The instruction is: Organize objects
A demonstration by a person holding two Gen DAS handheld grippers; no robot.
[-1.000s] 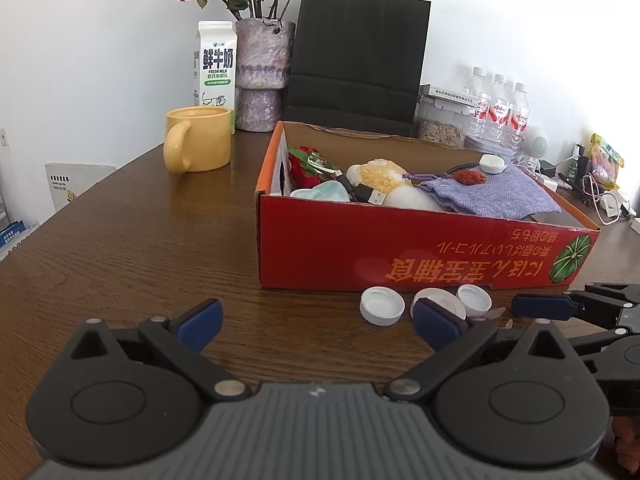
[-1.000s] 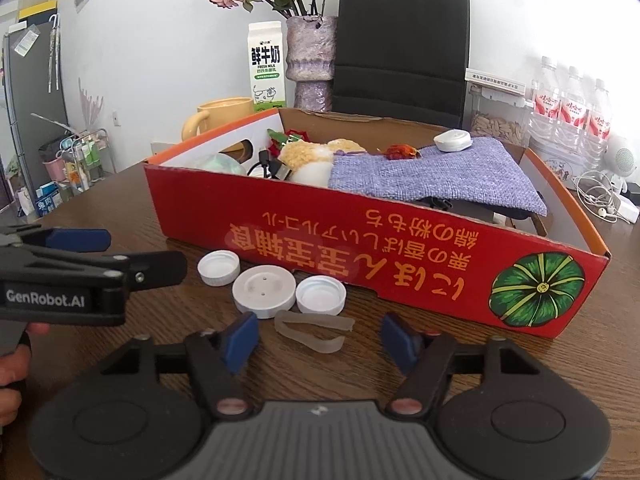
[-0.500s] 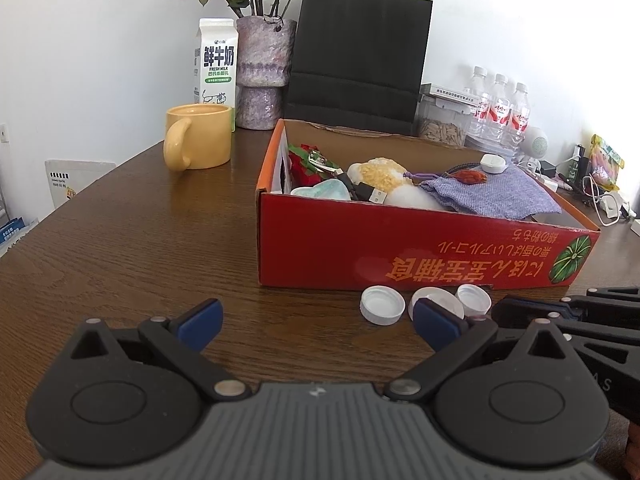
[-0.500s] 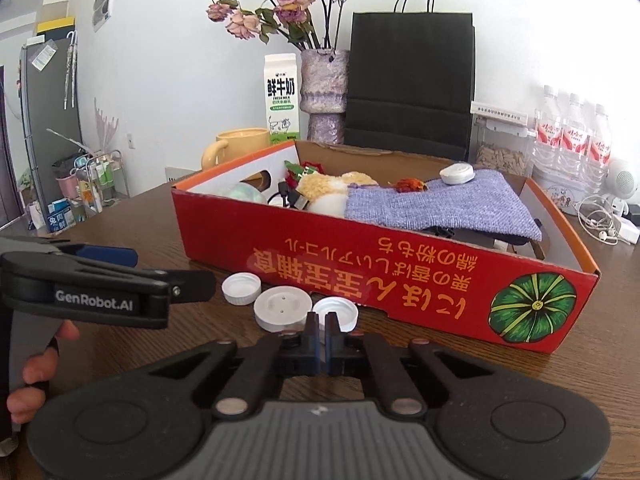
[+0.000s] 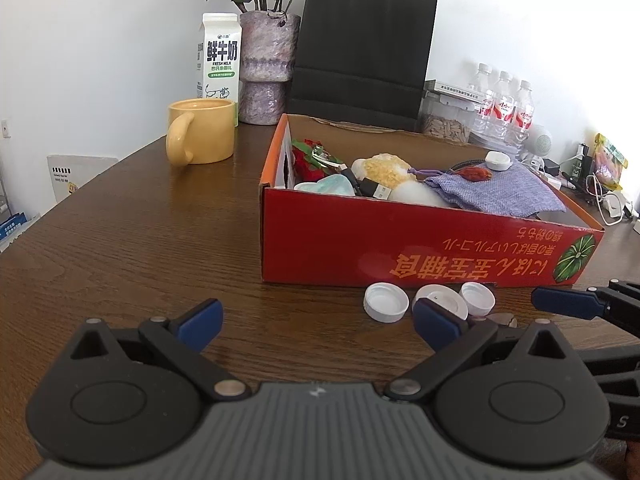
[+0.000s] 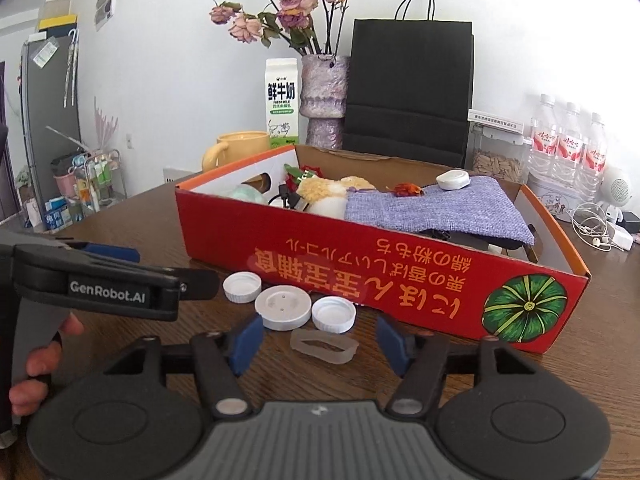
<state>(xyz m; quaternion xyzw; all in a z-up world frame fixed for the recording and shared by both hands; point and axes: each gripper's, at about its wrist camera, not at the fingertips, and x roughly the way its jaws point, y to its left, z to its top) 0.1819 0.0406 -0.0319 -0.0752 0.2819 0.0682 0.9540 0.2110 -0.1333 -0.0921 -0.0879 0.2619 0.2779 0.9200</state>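
Observation:
A translucent soft ring (image 6: 324, 346) lies on the wooden table just in front of the red cardboard box (image 6: 360, 264). My right gripper (image 6: 320, 340) straddles it, and its jaws are opening with the blue pads (image 6: 246, 338) clear of the ring's sides. Three white caps (image 6: 283, 307) sit in a row between the ring and the box. My left gripper (image 5: 318, 322) stands open over bare wood, left of the same caps (image 5: 386, 302), with nothing between its fingers. The box (image 5: 400, 248) holds a purple cloth pouch (image 6: 432, 208), plush pieces and small items.
Behind the box stand a yellow mug (image 5: 202, 136), a milk carton (image 5: 218, 58), a vase of dried flowers (image 5: 268, 68), a black paper bag (image 5: 362, 52) and water bottles (image 5: 504, 106). Cables and chargers (image 6: 600, 232) lie at the right. A hand (image 6: 40, 364) holds the left gripper's grip.
The right gripper snapped shut half a second ago and has spread again around the ring, which now looks rounder. The left gripper has not moved.

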